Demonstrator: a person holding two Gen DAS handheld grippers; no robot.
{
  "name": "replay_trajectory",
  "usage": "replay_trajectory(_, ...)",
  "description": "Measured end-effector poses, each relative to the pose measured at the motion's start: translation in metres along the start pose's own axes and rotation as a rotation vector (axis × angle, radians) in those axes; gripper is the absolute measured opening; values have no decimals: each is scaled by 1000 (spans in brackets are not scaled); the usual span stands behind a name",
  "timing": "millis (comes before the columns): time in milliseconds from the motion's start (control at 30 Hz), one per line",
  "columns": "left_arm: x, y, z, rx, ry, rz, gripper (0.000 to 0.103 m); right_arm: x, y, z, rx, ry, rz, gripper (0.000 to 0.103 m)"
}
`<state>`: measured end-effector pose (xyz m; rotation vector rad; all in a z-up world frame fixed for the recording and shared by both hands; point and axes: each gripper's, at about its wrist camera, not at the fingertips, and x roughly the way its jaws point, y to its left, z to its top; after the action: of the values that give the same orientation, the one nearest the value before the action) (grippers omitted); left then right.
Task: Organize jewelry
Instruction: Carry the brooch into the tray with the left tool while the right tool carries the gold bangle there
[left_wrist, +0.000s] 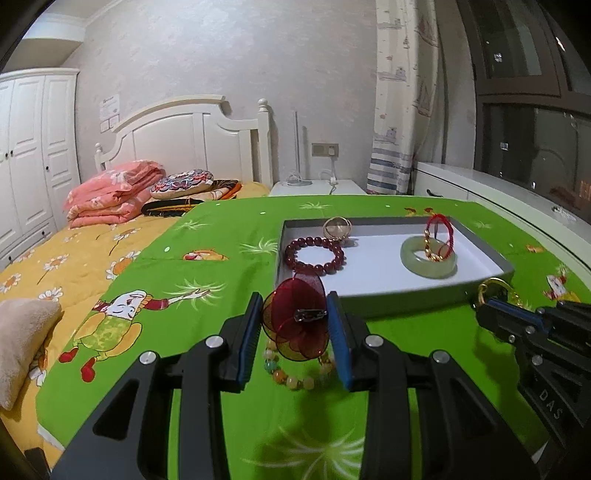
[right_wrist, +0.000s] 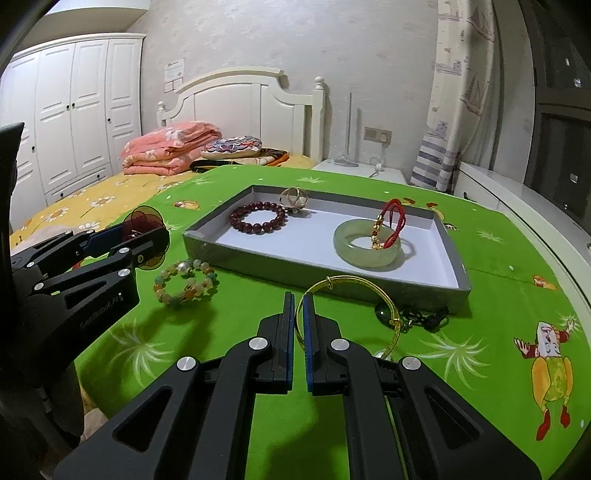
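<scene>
Your left gripper (left_wrist: 295, 317) jaws grasp the red mesh flower clip (left_wrist: 295, 321), above the pastel bead bracelet (right_wrist: 186, 282). Your right gripper (right_wrist: 300, 314) jaws clench the gold bangle (right_wrist: 351, 295) just before the grey tray (right_wrist: 229, 254) on the green surface (right_wrist: 498, 280).

- My work surface is a table (right_wrist: 258, 424) draped in a bright green cartoon-print cloth (right_wrist: 498, 258); it stands just beside the bed (left_wrist: 74, 258)
- A shallow grey tray (right_wrist: 332, 275) with a white floor lies directly on the cloth, toward the far side
- A bracelet of pale multicoloured beads (right_wrist: 186, 282) lies flat on the cloth, near the tray's front left corner
- A dark green pendant on a black cord (right_wrist: 410, 317) lies on the cloth, just beside the tray's front wall
- The bed carries a yellow daisy-print cover (left_wrist: 55, 262), folded pink quilts (left_wrist: 114, 192) and a patterned pillow (left_wrist: 183, 182)
</scene>
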<state>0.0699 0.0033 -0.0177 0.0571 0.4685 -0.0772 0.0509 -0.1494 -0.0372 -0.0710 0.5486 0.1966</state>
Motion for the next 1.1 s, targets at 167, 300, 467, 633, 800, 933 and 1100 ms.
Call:
replay_trajectory(167,8,-6,11,1,-7,1,35,5,-10,12,18,-12,-32,6)
replay_trajectory(300,13,-15,23,14,-24,1,35,12,-21,24,31,-22,-56,6)
replay_trajectory(467,22,-24,35,27,-32,6,35,20,-30,35,33,-26,-73,6)
replay_trajectory(633,33,-32,47,37,-37,12,35,32,-39,48,30,-30,-99,6)
replay_trajectory(800,52,-35,59,33,-20,23,35,43,-48,57,36,-24,-117,6)
replay_trajectory(933,72,-37,69,22,12,28,35,55,-58,64,39,-7,-128,6)
replay_trajectory(1100,97,-45,82,29,44,44,35,74,-67,72,45,30,-136,6)
